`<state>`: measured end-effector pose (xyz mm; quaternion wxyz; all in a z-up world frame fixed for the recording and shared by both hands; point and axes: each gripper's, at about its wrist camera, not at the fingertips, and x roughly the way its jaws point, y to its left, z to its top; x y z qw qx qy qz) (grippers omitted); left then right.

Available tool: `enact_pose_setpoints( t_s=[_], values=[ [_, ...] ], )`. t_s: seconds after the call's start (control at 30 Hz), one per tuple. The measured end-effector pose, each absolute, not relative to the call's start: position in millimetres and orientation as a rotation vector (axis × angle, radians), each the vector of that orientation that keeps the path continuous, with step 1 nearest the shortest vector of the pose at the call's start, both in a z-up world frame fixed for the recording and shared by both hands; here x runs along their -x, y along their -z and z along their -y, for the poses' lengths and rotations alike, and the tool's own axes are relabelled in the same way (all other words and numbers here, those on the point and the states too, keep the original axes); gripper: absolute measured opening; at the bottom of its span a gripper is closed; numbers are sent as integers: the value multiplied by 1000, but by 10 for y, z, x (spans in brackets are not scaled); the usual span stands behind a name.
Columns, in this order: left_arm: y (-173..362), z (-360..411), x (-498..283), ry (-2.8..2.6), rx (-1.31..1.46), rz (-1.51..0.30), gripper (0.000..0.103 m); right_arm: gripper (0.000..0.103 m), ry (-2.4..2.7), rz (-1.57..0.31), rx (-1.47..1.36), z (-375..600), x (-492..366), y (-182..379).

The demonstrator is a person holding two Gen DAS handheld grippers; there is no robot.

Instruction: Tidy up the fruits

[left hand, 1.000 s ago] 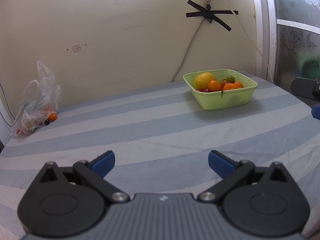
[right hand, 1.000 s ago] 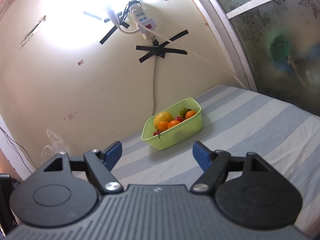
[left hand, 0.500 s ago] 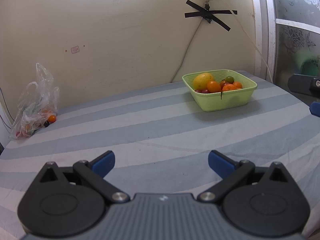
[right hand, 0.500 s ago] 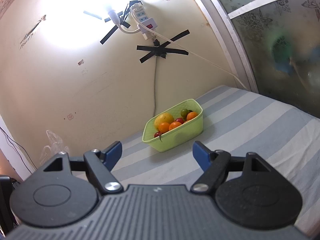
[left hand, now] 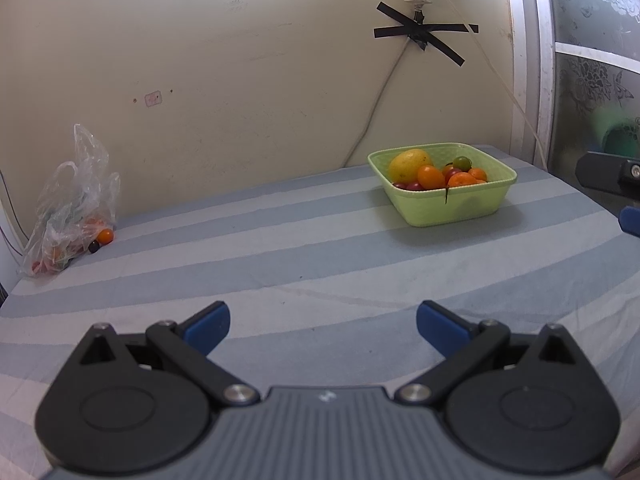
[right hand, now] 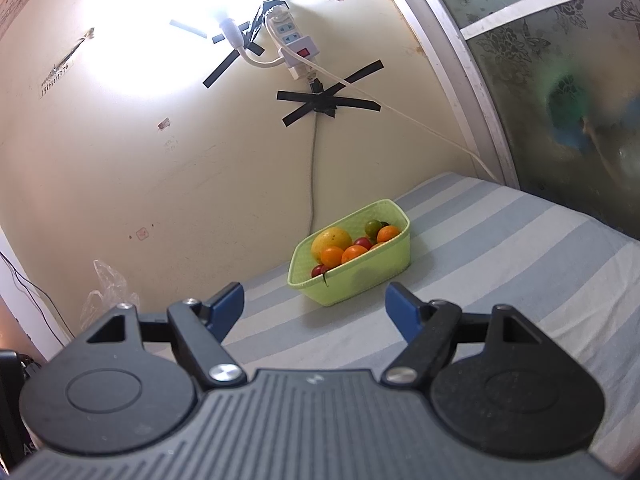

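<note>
A light green basket [left hand: 460,208] stands at the back right of the striped table, near the wall. It holds a yellow fruit [left hand: 410,165], several oranges [left hand: 431,176], small red tomatoes and a green one. It also shows in the right wrist view [right hand: 372,276]. A clear plastic bag [left hand: 68,216] with more small fruit lies at the back left, with a small orange [left hand: 105,235] at its mouth. My left gripper [left hand: 322,322] is open and empty above the table's near part. My right gripper [right hand: 316,306] is open and empty, in front of the basket.
The table has a blue and white striped cloth [left hand: 280,256]. A wall with a taped cable and a power strip [right hand: 294,46] is behind it. A patterned glass door [right hand: 560,100] is at the right. The right gripper's body shows at the left view's right edge [left hand: 608,176].
The left wrist view has shifted slightly, and the basket and bag sit a little lower and further left in it. The right gripper has drifted slightly. Both stay open.
</note>
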<state>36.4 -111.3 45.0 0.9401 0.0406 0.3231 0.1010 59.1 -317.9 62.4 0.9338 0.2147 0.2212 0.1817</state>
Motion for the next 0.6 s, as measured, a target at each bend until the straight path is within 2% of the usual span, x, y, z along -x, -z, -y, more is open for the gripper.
enact_pose_setpoints(
  t_s=[0.6],
  values=[
    [-391, 1020, -396, -170, -40, -691, 103, 79, -385, -453, -427, 3132, -549, -609]
  ],
)
